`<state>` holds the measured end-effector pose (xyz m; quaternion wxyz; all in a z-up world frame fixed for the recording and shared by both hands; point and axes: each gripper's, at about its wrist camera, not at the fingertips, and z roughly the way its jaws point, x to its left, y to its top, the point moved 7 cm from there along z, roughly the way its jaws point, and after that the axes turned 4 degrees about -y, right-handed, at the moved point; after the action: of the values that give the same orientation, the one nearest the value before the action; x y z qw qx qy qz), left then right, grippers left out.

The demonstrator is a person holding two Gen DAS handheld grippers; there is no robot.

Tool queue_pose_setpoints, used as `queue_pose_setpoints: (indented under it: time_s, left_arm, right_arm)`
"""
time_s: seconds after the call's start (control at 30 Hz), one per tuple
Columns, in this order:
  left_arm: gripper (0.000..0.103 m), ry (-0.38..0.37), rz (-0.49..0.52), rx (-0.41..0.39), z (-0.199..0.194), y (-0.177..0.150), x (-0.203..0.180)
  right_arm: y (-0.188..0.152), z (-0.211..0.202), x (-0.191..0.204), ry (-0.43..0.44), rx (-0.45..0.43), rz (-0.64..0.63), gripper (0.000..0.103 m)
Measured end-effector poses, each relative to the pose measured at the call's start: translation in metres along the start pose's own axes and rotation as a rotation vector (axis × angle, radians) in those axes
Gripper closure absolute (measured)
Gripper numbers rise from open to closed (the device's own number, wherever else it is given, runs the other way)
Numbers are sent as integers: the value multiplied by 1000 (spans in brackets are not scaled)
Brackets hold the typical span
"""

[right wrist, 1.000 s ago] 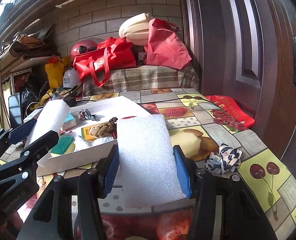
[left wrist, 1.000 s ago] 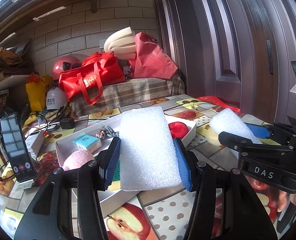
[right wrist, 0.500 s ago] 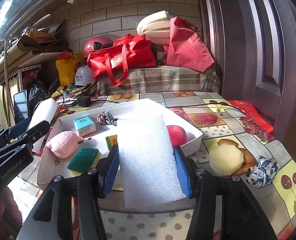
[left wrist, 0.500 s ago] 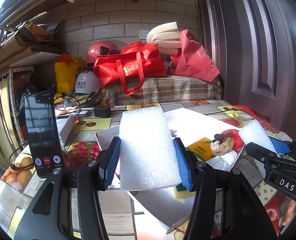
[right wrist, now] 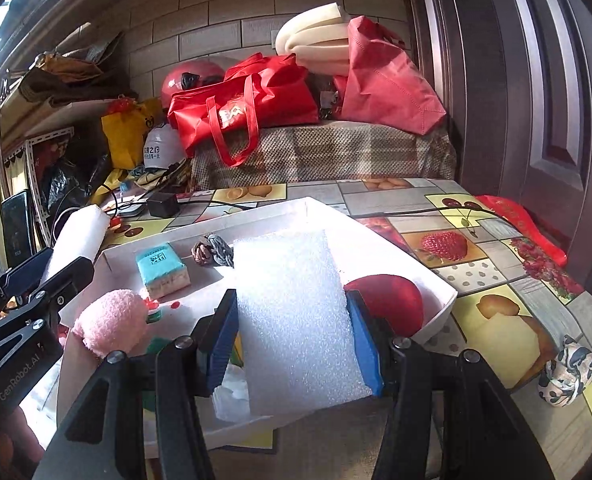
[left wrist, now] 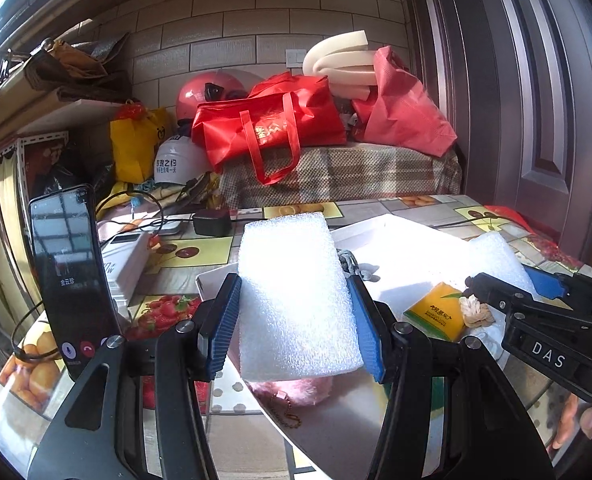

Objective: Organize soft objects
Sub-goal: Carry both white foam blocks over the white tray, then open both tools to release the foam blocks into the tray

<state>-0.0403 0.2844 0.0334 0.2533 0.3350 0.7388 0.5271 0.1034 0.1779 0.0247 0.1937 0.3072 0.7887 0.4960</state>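
Note:
My left gripper [left wrist: 296,316] is shut on a white foam block [left wrist: 296,296], held over the near left corner of the white tray [left wrist: 400,240]. My right gripper [right wrist: 291,332] is shut on a second white foam block [right wrist: 296,316], held above the tray's [right wrist: 436,280] front part. In the tray lie a pink fluffy toy [right wrist: 109,326], a teal tissue pack [right wrist: 161,268], a knotted rope piece [right wrist: 213,250], a red soft object [right wrist: 388,300], a green sponge, partly hidden, and a yellow packet [left wrist: 436,312]. The right gripper also shows in the left wrist view [left wrist: 536,292], the left one in the right wrist view [right wrist: 35,280].
A phone on a stand [left wrist: 71,280] is at the table's left edge, with a white box [left wrist: 123,260] and a black charger [left wrist: 211,222] behind. A patterned cloth ball [right wrist: 568,368] lies on the table at right. Red bags [right wrist: 239,108] sit on the bench behind. A dark door [right wrist: 536,80] is right.
Both grippers have swung, each still holding its foam block. The left one has moved lower over the tray's near left corner; the right one has moved closer over the tray's front.

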Motion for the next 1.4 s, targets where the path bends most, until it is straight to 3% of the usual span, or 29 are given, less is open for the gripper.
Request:
queue_pose_setpoints:
  time_s: [0.4, 0.47, 0.5, 0.53, 0.57, 0.6, 0.63, 1.4]
  left_arm:
    - [49, -30, 20, -6, 15, 9, -5]
    - [40, -21, 7, -9, 15, 9, -2]
    - [18, -16, 1, -14, 14, 10, 0]
    - [0, -8, -2, -18, 13, 10, 1]
    - [0, -4, -3, -22, 12, 10, 1]
    - [0, -3, -1, -24, 12, 10, 1]
    - [0, -3, -2, -23, 11, 9, 1]
    - [0, 10, -15, -41, -12, 4, 1]
  right_arm:
    - [8, 36, 4, 43, 68, 22, 48]
    - [7, 38, 1, 35, 81, 32, 33]
    - [7, 40, 0, 26, 90, 38, 17]
    - [6, 41, -1, 17, 94, 42, 12]
    - [6, 41, -1, 14, 95, 42, 10]
    - [6, 40, -1, 13, 95, 40, 1]
    - [6, 39, 0, 10, 92, 37, 0]
    - [8, 7, -17, -50, -20, 60, 0]
